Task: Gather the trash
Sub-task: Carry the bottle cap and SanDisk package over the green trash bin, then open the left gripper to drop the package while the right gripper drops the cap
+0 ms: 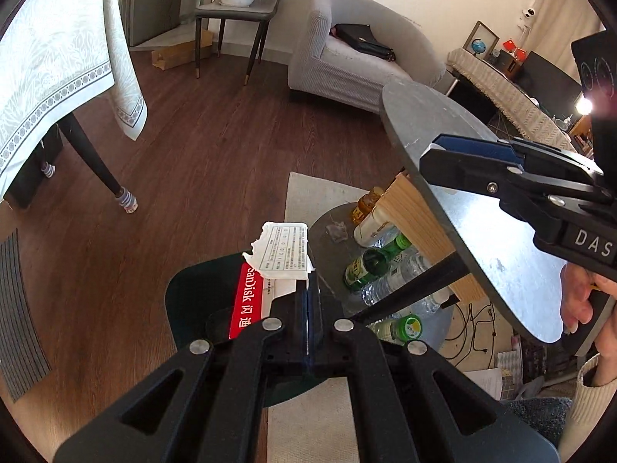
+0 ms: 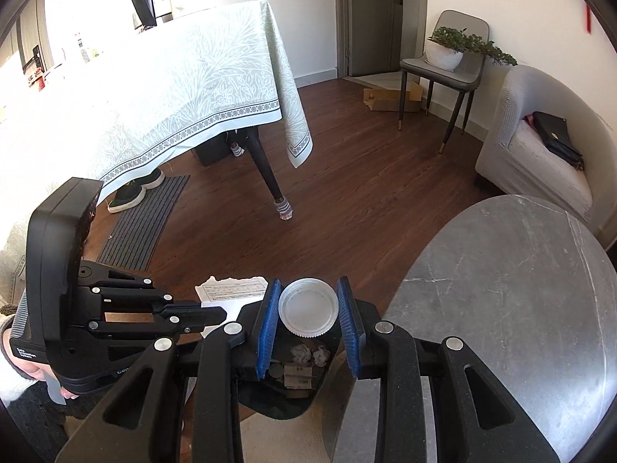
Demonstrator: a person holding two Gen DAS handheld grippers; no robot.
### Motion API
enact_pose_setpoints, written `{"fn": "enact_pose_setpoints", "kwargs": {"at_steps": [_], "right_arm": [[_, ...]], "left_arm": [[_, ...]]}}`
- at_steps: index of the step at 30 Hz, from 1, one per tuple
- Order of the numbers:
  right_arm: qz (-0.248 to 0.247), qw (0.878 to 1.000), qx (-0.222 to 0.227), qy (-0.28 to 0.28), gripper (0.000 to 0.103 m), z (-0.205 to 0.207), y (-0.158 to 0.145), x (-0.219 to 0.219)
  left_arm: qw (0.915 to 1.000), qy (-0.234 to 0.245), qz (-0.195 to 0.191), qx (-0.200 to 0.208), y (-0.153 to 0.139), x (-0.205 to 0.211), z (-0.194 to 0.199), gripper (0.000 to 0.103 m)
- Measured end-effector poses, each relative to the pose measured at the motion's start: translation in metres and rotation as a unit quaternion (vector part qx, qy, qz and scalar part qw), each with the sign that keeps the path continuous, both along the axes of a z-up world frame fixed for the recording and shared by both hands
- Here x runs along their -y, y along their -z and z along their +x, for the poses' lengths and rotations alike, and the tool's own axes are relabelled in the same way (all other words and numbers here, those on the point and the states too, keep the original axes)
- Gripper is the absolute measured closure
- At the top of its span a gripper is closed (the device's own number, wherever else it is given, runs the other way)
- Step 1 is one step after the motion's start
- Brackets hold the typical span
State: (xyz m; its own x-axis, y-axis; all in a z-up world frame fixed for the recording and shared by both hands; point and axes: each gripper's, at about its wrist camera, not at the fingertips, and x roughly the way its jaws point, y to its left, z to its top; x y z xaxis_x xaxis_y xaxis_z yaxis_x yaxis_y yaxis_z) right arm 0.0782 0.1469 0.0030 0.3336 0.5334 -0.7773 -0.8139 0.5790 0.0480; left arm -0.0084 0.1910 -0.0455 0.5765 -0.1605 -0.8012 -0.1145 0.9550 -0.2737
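My left gripper (image 1: 307, 289) is shut on a torn white and red SanDisk package (image 1: 283, 256) and holds it over a dark green trash bin (image 1: 200, 293). The package also shows in the right wrist view (image 2: 231, 293), pinched by the left gripper (image 2: 221, 314). My right gripper (image 2: 308, 308) is shut on a white plastic lid (image 2: 308, 306) between its blue pads, above the same bin (image 2: 293, 378), which holds crumpled paper and cardboard scraps. In the left wrist view the right gripper (image 1: 430, 154) hangs over the grey round table (image 1: 435, 123).
A lower round shelf (image 1: 327, 243) under the table carries several bottles (image 1: 370, 266) and a crumpled wrapper. A table with a patterned cloth (image 2: 173, 88) stands behind, its leg (image 2: 270, 177) on the wood floor. A grey sofa (image 2: 540, 154), a chair with a plant (image 2: 447, 61) and a floor mat (image 2: 142, 220) are around.
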Motion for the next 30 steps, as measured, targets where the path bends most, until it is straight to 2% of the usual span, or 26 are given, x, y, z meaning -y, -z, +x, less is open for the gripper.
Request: {"fn": "enact_pose_setpoints", "kwargs": {"at_steps": [11, 26, 30], "right_arm": [[-0.035, 0.999, -0.02, -0.019, 0.073, -0.005, 0.025, -0.037], [-0.061, 0.997, -0.032, -0.028, 0.073, -0.006, 0.043, -0.059], [-0.07, 0.996, -0.036, -0.028, 0.073, -0.001, 0.047, -0.063]], "left_arm": [[0.9976, -0.004, 0.001, -0.069, 0.05, -0.021, -0.011, 0.102], [0.993, 0.009, -0.001, -0.118, 0.081, -0.024, -0.015, 0.102], [0.9919, 0.008, -0.005, -0.127, 0.086, -0.027, -0.018, 0.095]]}}
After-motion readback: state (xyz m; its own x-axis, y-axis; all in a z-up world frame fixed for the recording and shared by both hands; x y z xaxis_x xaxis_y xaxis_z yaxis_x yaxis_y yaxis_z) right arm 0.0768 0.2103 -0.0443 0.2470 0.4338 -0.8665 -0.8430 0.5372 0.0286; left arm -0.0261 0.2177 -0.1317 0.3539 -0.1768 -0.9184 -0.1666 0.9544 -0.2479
